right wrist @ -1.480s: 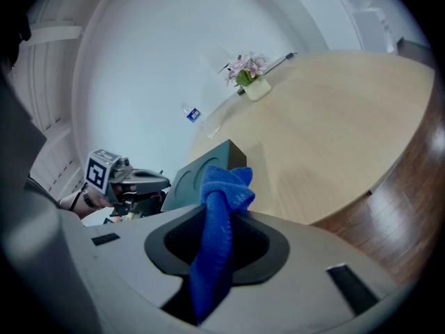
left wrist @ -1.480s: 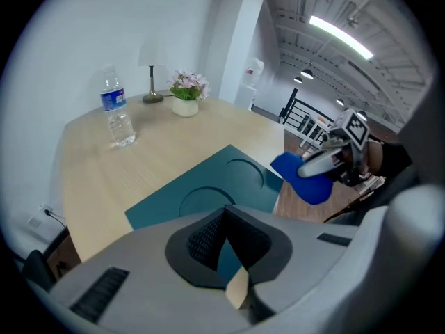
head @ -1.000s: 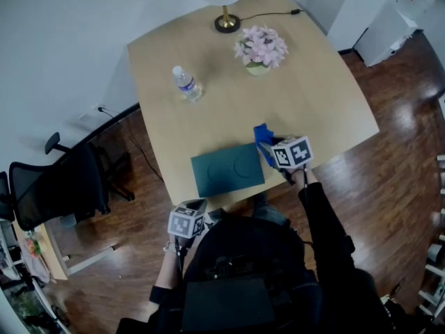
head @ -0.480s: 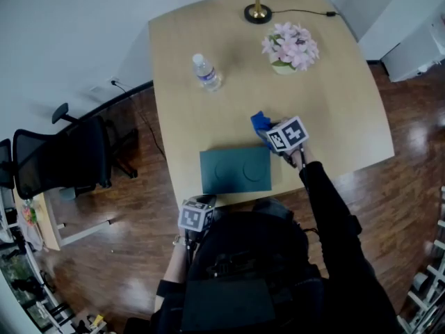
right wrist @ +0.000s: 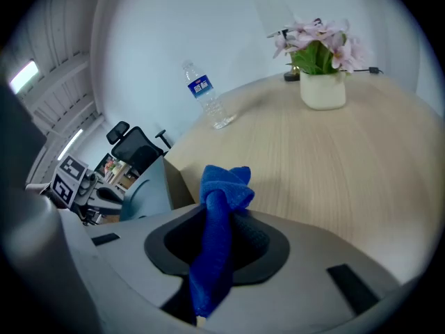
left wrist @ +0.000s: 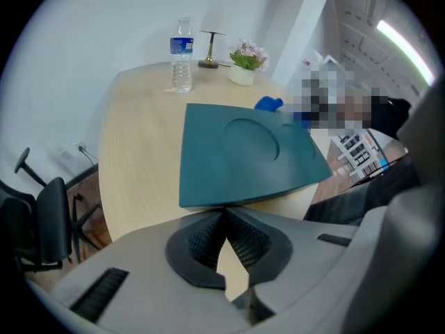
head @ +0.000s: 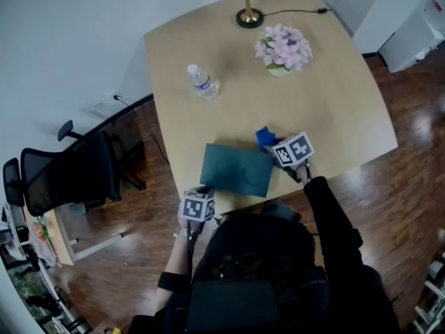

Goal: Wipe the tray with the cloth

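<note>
Well, from where I stand no wiping has begun yet. The flat dark teal plastic tray (head: 236, 169) lies at the near edge of the pale wooden table (head: 320, 96), one corner poking out past the tabletop. Its surface, with two shallow round wells, looks bare, and nothing is touching it.

The right gripper (right wrist: 222, 218) has its jaws clamped on the bunched blue cloth (right wrist: 224, 186), which sticks up in a knot above the pads. That cloth hangs over the table just beside the tray's right side, not over the tray itself.

The left gripper (left wrist: 225, 216) has its jaws drawn together at the tips, right up against the tray's near rim. Whether they actually pinch that rim I cannot tell.

So fetching the cloth looks done. Left to do, I'd judge, is carrying the cloth onto the tray, pressing it down and stroking across the whole surface, perhaps with the left gripper steadying the tray.
</note>
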Available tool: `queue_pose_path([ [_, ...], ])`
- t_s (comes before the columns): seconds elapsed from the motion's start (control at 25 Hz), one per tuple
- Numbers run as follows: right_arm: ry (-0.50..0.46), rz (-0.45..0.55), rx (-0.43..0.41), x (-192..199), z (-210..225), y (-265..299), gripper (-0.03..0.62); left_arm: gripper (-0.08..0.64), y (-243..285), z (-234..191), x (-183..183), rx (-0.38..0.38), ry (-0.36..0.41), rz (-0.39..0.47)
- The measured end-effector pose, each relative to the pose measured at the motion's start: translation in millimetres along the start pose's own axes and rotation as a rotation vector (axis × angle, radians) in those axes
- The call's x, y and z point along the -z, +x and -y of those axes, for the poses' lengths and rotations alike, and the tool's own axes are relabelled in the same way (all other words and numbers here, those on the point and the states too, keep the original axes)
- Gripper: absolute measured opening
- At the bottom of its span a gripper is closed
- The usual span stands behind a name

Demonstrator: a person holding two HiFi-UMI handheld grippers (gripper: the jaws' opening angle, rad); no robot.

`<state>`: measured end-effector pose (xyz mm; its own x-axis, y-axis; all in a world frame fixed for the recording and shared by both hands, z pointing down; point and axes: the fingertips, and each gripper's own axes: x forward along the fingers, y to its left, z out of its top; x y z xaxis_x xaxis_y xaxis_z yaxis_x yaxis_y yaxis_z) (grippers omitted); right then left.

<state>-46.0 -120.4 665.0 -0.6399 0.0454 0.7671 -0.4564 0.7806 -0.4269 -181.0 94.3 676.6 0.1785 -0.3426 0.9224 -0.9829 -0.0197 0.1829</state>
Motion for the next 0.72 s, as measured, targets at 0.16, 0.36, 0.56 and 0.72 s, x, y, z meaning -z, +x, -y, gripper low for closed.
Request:
queue_pose_path([
  [0.16, 0.058, 0.037, -0.017, 28.5, -16.9, -13.8, 0.097, 0.001, 6.4, -27.7, -33.5, -0.028, 0.063, 0.012],
  [0.36, 0.152, 0.056, 0.0, 73.6, -38.6, -21.3, 0.097, 0.001, 15.4, -33.3, -84.8, -0.024, 0.154, 0.048],
  [0.56, 0.218, 0.076, -0.001, 97.7, -61.1, -19.8, 0.097, 0.001, 23.8, -25.7, -109.3, -0.01, 0.205, 0.054],
  [0.72, 0.208, 0.087, 0.023, 92.8, -54.7, -26.5, 0.097, 0.001, 4.9, -20.8, -122.4, 0.003, 0.178, 0.124],
])
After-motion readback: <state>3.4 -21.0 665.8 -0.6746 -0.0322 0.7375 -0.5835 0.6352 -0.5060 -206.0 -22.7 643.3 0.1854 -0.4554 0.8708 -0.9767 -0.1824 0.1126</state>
